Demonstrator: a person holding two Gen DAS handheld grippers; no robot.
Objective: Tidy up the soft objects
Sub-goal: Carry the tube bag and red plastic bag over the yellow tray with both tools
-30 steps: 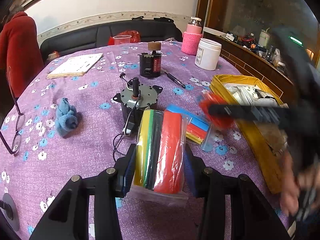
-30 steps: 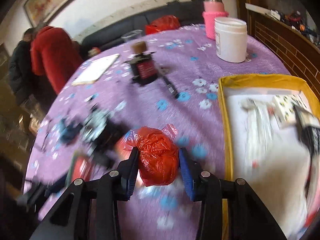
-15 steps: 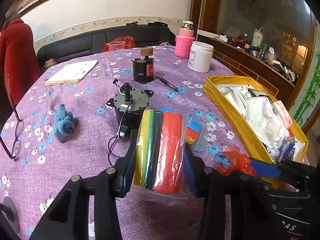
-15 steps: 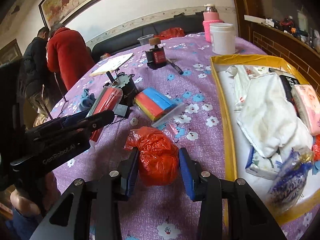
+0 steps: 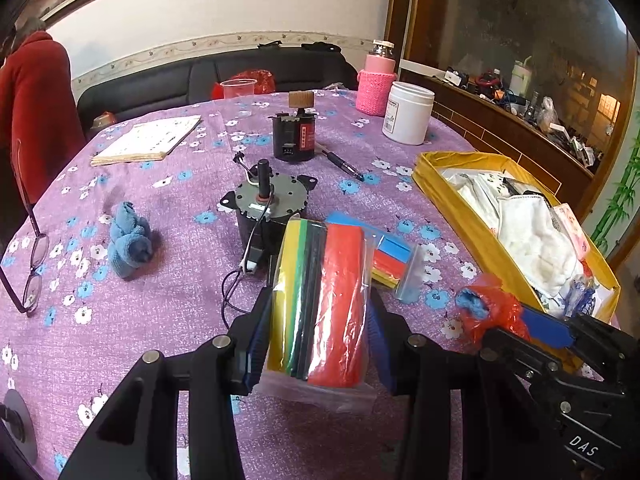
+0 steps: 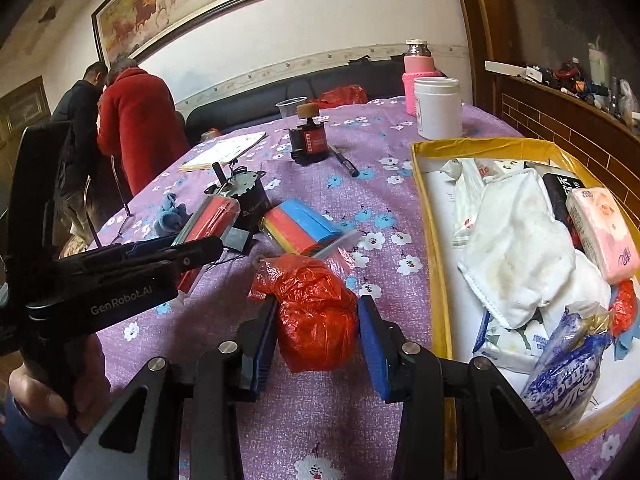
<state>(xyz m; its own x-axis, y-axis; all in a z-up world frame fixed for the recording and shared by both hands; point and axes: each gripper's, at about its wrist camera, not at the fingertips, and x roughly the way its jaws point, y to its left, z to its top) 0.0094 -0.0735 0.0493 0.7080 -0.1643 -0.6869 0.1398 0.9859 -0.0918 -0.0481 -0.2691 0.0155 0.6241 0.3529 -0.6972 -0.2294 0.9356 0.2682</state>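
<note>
— What do our claws hold?
— Our left claw [image 5: 318,334] clamps a clear bag of coloured foam sheets [image 5: 320,304] above the purple flowered surface [image 5: 168,320]. Our right claw [image 6: 318,340] pinches a crumpled red plastic bag [image 6: 316,312] beside the yellow tray [image 6: 434,280] at the surface's right edge.
</note>
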